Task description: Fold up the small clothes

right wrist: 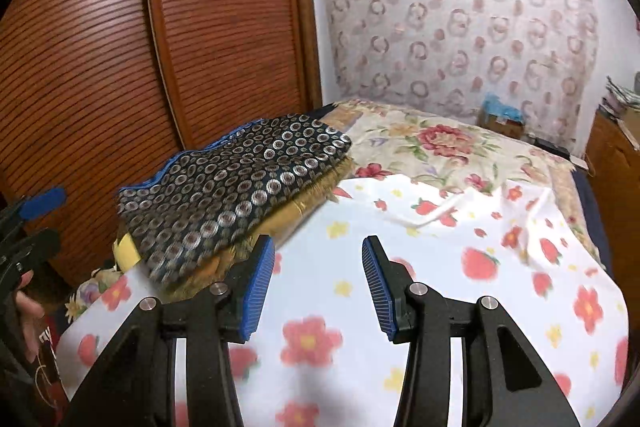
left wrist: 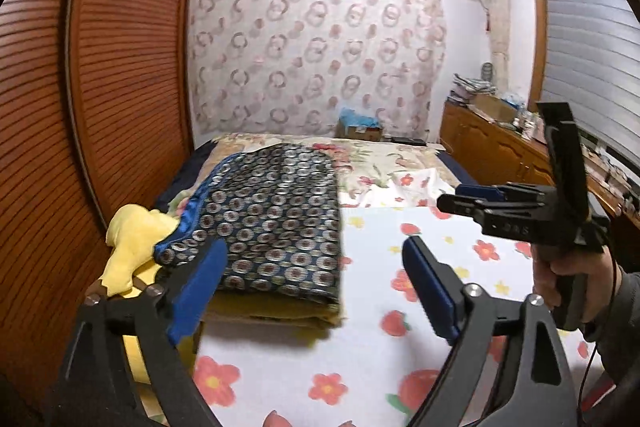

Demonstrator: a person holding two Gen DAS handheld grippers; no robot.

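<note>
A folded dark blue garment with silver circles (left wrist: pixel 276 223) lies on top of a mustard-yellow folded piece (left wrist: pixel 276 315) at the bed's left side; it also shows in the right wrist view (right wrist: pixel 232 191). A crumpled yellow cloth (left wrist: pixel 132 247) lies beside it. A white sheet with red flowers (left wrist: pixel 400 299) covers the near bed and shows in the right wrist view (right wrist: pixel 440 267). My left gripper (left wrist: pixel 316 287) is open and empty, above the stack's near edge. My right gripper (right wrist: pixel 318 287) is open and empty over the sheet; it also shows in the left wrist view (left wrist: pixel 476 203).
A slatted wooden wardrobe (left wrist: pixel 100 67) stands close on the left. A floral bedspread (right wrist: pixel 432 147) covers the far bed. A wooden cabinet with clutter (left wrist: pixel 492 143) runs along the right wall. A cardboard box (left wrist: pixel 360 129) sits beyond the bed.
</note>
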